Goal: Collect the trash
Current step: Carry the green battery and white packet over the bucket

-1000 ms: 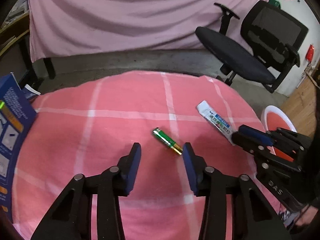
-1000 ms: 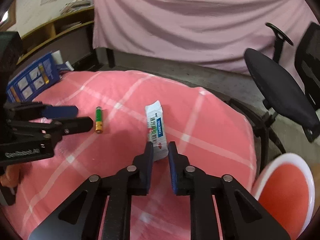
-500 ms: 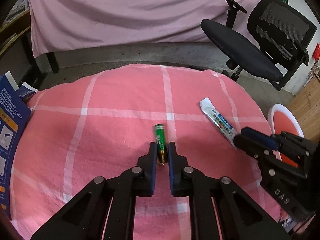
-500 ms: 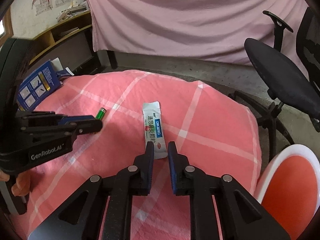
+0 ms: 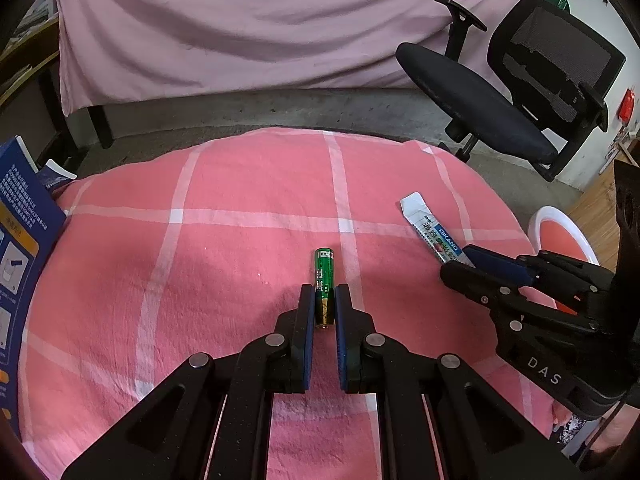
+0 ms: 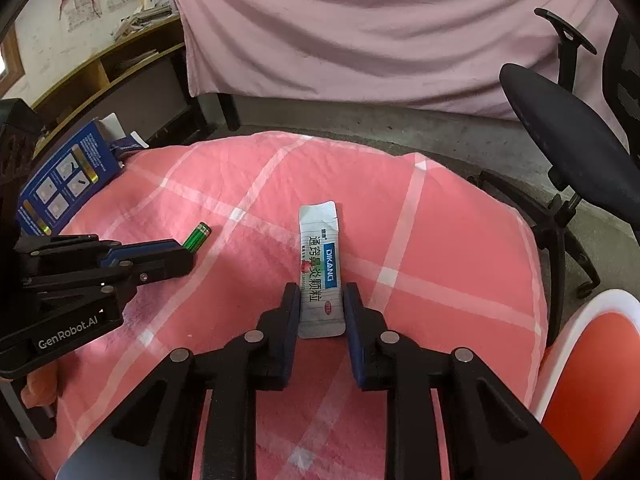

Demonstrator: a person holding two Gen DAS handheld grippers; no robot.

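A green and gold battery (image 5: 324, 268) lies on the pink checked cloth (image 5: 224, 248). My left gripper (image 5: 324, 302) is shut on its near gold end, and the green end sticks out ahead. A white sachet with blue print (image 6: 320, 256) lies lengthwise on the cloth. Its near end sits between the blue pads of my right gripper (image 6: 322, 304), which press on its two long edges. From the right wrist, the left gripper (image 6: 188, 258) shows at the left with the battery (image 6: 197, 236) at its tip. From the left wrist, the right gripper (image 5: 460, 268) meets the sachet (image 5: 428, 226).
A blue printed box (image 5: 20, 248) stands at the cloth's left edge. A black office chair (image 5: 500, 92) is behind on the right. A white-rimmed red bin (image 6: 592, 360) sits low beside the table at the right. A pink curtain (image 6: 360, 32) hangs at the back.
My left jaws have closed from wide apart onto the battery, which now lies along the fingers. The right jaws stand slightly wider, with the sachet's end now between them.
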